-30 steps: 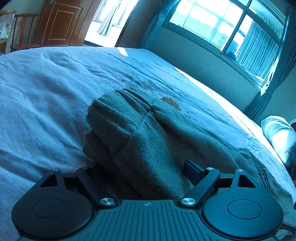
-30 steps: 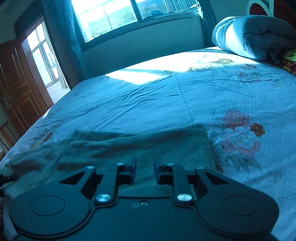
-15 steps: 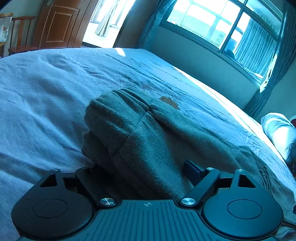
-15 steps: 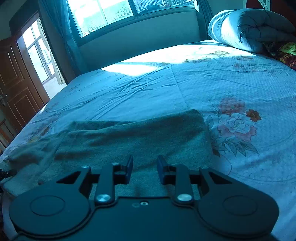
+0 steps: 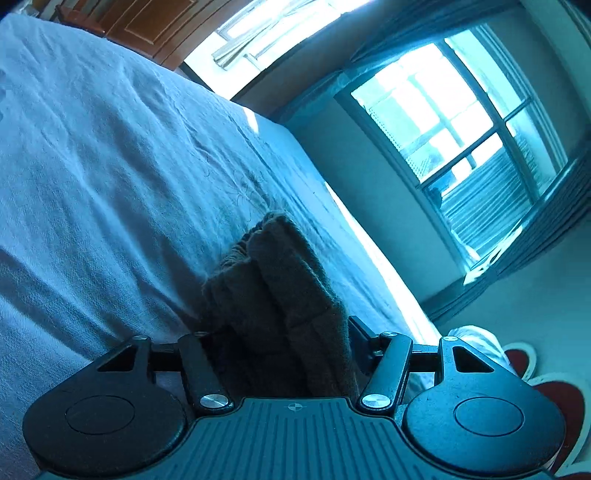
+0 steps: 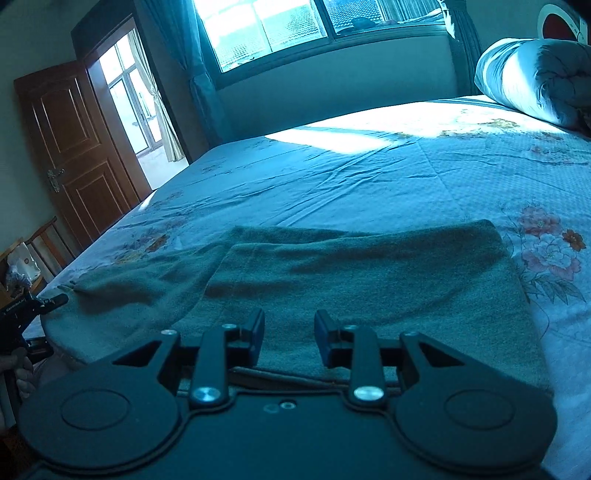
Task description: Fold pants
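The dark grey-green pants (image 6: 369,266) lie folded flat on the bed, with their left end stretching toward the bed's edge. In the left wrist view a thick bunch of the pants (image 5: 280,295) stands between the jaws of my left gripper (image 5: 280,328). These jaws are closing and the pads squeeze the cloth. The view is rolled over to one side. My left gripper (image 6: 61,299) also shows at the far left of the right wrist view, at the pants' end. My right gripper (image 6: 289,334) hovers low over the near edge of the folded part, open, with nothing between its fingers.
The floral bed sheet (image 6: 369,177) spreads wide beyond the pants. A rolled quilt (image 6: 535,74) lies at the head of the bed on the right. A window (image 6: 295,29) runs along the far wall, and a wooden door (image 6: 74,147) and chair (image 6: 40,240) stand at left.
My left gripper has rolled sideways and its jaws have narrowed on the bunched pants end. My right gripper's jaws have parted a little and it has drawn back over the folded part.
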Tool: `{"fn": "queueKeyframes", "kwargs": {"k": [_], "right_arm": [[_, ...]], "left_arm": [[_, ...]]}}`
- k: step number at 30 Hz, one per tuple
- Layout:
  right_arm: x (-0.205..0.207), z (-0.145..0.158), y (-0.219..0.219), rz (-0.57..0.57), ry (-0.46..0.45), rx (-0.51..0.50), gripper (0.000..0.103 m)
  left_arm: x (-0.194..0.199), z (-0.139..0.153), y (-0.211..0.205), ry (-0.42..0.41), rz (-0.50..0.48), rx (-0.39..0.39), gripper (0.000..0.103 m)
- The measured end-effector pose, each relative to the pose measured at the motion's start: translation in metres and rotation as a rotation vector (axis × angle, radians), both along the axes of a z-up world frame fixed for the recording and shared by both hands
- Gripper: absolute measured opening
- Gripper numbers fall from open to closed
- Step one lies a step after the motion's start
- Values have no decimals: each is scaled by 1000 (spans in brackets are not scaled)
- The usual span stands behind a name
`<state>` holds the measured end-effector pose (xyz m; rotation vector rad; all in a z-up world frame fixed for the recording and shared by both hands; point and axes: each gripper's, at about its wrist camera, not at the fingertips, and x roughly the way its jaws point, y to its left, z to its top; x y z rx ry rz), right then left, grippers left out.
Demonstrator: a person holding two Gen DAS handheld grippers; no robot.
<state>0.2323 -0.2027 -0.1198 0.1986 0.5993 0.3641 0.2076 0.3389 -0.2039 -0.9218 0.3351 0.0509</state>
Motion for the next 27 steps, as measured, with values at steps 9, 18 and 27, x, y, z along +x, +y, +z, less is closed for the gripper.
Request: {"fn": "queueKeyframes", "kwargs": {"k": [9,18,27], "right_arm": [[-5,-1,64,149,-15,-73,24],[-25,-38,116,224,-36,-367,24],[-37,-5,5,12,-32,97,49]], "left_arm": [[10,-7,-2,65,-37,37,36],[9,31,-14,18,-75,188,36],[15,121,-69,-134,-190,364,36]]}}
